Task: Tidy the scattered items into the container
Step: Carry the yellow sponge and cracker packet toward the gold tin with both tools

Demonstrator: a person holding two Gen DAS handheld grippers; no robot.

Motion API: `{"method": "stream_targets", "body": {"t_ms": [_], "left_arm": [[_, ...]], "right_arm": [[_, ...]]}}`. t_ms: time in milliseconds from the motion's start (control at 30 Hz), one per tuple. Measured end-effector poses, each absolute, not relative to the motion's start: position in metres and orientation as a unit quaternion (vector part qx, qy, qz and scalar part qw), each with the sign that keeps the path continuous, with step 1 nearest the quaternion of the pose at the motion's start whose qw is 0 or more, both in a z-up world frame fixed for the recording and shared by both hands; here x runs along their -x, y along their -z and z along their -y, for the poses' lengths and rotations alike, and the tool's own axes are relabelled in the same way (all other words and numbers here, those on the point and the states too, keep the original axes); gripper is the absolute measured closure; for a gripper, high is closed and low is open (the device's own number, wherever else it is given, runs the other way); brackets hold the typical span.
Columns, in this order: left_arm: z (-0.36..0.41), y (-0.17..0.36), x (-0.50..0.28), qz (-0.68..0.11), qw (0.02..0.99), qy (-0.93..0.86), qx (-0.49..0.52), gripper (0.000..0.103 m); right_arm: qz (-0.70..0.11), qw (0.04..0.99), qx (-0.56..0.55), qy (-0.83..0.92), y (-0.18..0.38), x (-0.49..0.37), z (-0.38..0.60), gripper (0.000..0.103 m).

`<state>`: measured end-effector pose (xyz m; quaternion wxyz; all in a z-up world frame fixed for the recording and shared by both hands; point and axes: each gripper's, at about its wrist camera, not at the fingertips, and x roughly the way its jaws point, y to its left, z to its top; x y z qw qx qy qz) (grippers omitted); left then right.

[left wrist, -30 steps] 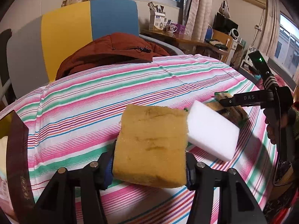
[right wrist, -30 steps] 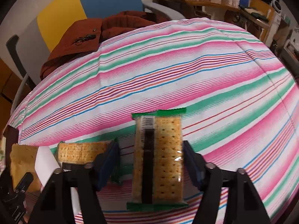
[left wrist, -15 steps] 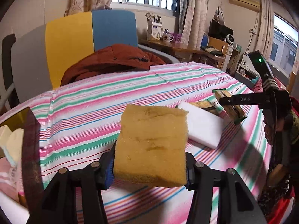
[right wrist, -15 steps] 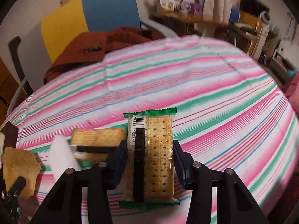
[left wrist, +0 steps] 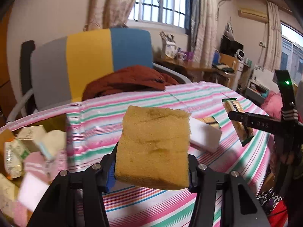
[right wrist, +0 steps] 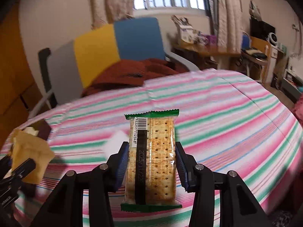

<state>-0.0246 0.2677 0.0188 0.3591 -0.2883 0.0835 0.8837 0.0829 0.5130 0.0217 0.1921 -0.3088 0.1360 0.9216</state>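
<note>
My left gripper (left wrist: 151,172) is shut on a yellow sponge (left wrist: 154,147) and holds it above the striped tablecloth (left wrist: 132,100). My right gripper (right wrist: 151,166) is shut on a cracker pack (right wrist: 152,160) with green ends, lifted off the cloth; it also shows in the left wrist view (left wrist: 237,121). A white foam block (left wrist: 205,136) and a second cracker pack (left wrist: 210,120) lie on the cloth behind the sponge. The container (left wrist: 62,119) with several items sits at the left. The sponge also shows in the right wrist view (right wrist: 30,157).
A chair (left wrist: 90,60) in grey, yellow and blue stands behind the table with a red-brown jacket (left wrist: 130,81) on it. A cluttered desk (left wrist: 198,66) stands at the back right. Inside the container lie boxes and packets (left wrist: 32,134).
Both grippers have risen and swung left with their loads. The container has come further into the left wrist view. The right gripper has lifted the cracker pack off the cloth.
</note>
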Motion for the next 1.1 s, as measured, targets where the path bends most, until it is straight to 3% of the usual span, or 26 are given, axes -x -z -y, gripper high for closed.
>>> {"method": "stream_targets", "body": {"t_ms": [333,667,867,1100], "left_arm": [[-0.178,-0.034,0.046,-0.051,0.256,-0.923,0.284,0.048],[-0.081,-0.03,0.061,-0.021,0.16,-0.944,0.288,0.048],[-0.036,-0.02,0.064,0.006,0.139,-0.945,0.297,0.048],[-0.044,-0.009,0.059,0.004,0.173,-0.937,0.302,0.048]], "right_arm": [[-0.033,0.093,0.304,-0.948,-0.039,-0.02,-0.387,0.055],[-0.03,-0.016,0.323,-0.946,-0.028,0.04,-0.29,0.056],[-0.024,-0.067,0.336,-0.939,-0.019,0.066,-0.252,0.056],[-0.028,-0.088,0.351,-0.932,-0.013,0.099,-0.231,0.056]]}}
